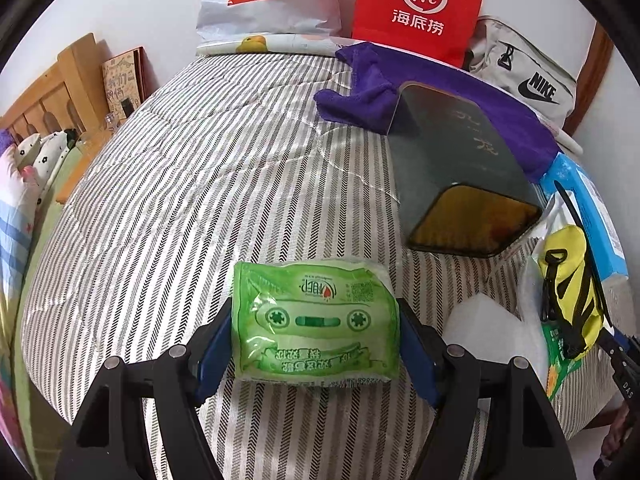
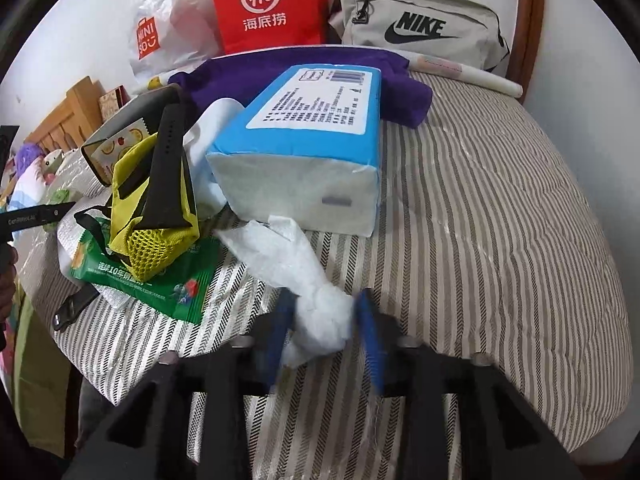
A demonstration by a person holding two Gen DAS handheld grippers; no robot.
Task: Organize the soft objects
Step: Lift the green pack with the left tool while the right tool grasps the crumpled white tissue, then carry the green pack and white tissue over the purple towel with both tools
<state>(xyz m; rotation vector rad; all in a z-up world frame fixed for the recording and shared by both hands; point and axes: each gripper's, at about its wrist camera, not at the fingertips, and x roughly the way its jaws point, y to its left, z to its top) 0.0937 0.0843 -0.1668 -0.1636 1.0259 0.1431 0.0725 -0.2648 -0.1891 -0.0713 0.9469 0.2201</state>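
A green tissue pack [image 1: 316,320] lies on the striped quilt [image 1: 192,168], and my left gripper [image 1: 316,346] is shut on it, a blue pad pressed against each short side. In the right wrist view my right gripper [image 2: 325,314] is shut on a crumpled white tissue [image 2: 296,264], whose loose end trails toward a large blue tissue pack [image 2: 304,148]. The same white tissue [image 1: 488,328] shows to the right of the green pack in the left wrist view.
A dark tin box [image 1: 460,160] lies on its side beyond the green pack, with a purple cloth [image 1: 368,88] behind it. A yellow mesh pouch [image 2: 156,216] sits on a green packet [image 2: 152,276]. A red bag [image 1: 420,4], a white bag [image 1: 248,0] and a Nike pouch [image 1: 532,80] line the wall.
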